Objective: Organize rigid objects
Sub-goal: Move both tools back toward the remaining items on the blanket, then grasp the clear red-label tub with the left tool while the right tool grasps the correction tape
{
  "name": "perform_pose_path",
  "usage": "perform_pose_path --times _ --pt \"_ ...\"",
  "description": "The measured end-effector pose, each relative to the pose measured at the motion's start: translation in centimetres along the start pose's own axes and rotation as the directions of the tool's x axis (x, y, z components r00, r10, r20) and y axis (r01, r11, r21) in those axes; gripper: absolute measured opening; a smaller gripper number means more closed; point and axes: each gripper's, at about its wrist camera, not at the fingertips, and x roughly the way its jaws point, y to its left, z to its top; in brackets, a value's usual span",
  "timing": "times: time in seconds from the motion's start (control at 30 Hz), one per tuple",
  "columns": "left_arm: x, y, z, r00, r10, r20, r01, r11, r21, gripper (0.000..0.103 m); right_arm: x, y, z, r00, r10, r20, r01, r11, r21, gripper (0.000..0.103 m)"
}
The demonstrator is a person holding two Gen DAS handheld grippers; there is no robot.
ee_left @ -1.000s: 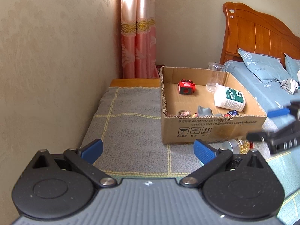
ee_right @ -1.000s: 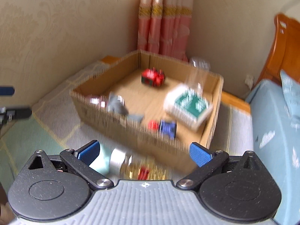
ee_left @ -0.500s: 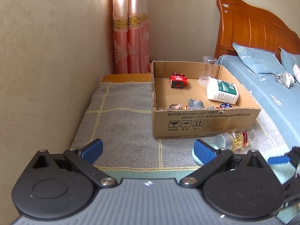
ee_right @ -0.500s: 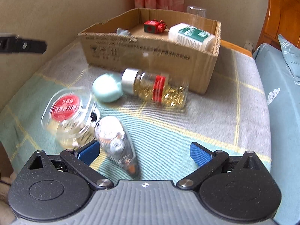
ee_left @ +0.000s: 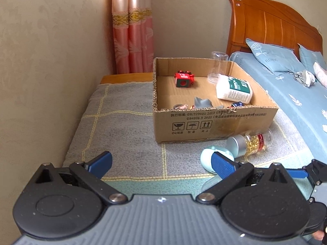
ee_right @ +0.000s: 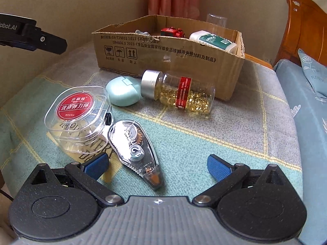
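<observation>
A cardboard box (ee_left: 214,122) (ee_right: 163,53) stands on the blanket and holds a red toy (ee_left: 184,79), a white bottle (ee_left: 234,88), a clear cup (ee_left: 217,67) and small items. In front of it lie a capsule bottle (ee_right: 179,91) (ee_left: 249,143), a mint oval case (ee_right: 123,90) (ee_left: 212,157), a clear box with a red label (ee_right: 78,110) and a correction tape (ee_right: 137,149). My right gripper (ee_right: 158,165) is open, low, with the correction tape between its fingers. My left gripper (ee_left: 161,163) is open and empty, above the blanket.
A wall runs along the left. Pink curtains (ee_left: 132,30) hang behind the box. A bed with blue bedding (ee_left: 296,94) and a wooden headboard (ee_left: 271,22) lies to the right. The left gripper's finger (ee_right: 32,34) shows at the upper left of the right wrist view.
My right gripper has pulled back from the box and dropped low over the loose items, ending around the correction tape. My left gripper has drawn back and risen slightly.
</observation>
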Motion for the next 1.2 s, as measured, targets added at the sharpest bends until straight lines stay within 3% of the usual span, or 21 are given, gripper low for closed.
perform_pose_path --times 0.1,0.3,0.53,0.63,0.73,0.87,1.13,1.2 --pt "0.0 -0.2 -0.1 0.999 -0.033 -0.007 0.033 0.999 0.011 0.102 -0.1 -0.9 0.1 1.0 -0.001 -0.007 0.001 1.0 0.0 0.103" --pt "0.3 -1.5 -0.8 0.988 -0.152 -0.04 0.155 0.985 0.08 0.102 -0.2 -4.6 -0.1 0.996 -0.084 -0.019 0.086 0.992 0.095 0.103" --pt "1.4 -4.7 -2.2 0.948 -0.284 -0.141 0.31 0.924 0.222 0.102 -0.1 -5.2 -0.3 0.996 -0.093 -0.014 0.094 0.99 0.101 0.103" --pt "2.2 -5.7 -2.8 0.936 -0.302 -0.182 0.343 0.899 0.271 0.102 -0.2 -5.2 -0.4 0.996 -0.091 -0.009 0.092 0.991 0.098 0.103" --pt "3.3 -6.4 -3.2 0.933 -0.284 -0.219 0.343 0.884 0.318 0.102 -0.3 -5.2 -0.4 0.996 -0.089 -0.007 0.09 0.991 0.096 0.103" --pt "4.4 -6.5 -3.2 0.95 -0.217 -0.224 0.287 0.887 0.362 0.102 -0.3 -5.3 -0.4 0.996 -0.089 -0.005 0.089 0.991 0.096 0.103" --pt "5.9 -4.2 -2.1 0.972 -0.132 -0.194 0.175 0.959 0.222 0.102 -0.3 -5.3 -0.4 0.996 -0.09 -0.004 0.09 0.991 0.095 0.103" --pt "6.1 -3.8 -2.1 0.97 -0.139 -0.198 0.18 0.962 0.207 0.102 -0.3 -5.3 -0.5 0.996 -0.09 -0.004 0.09 0.991 0.095 0.103"
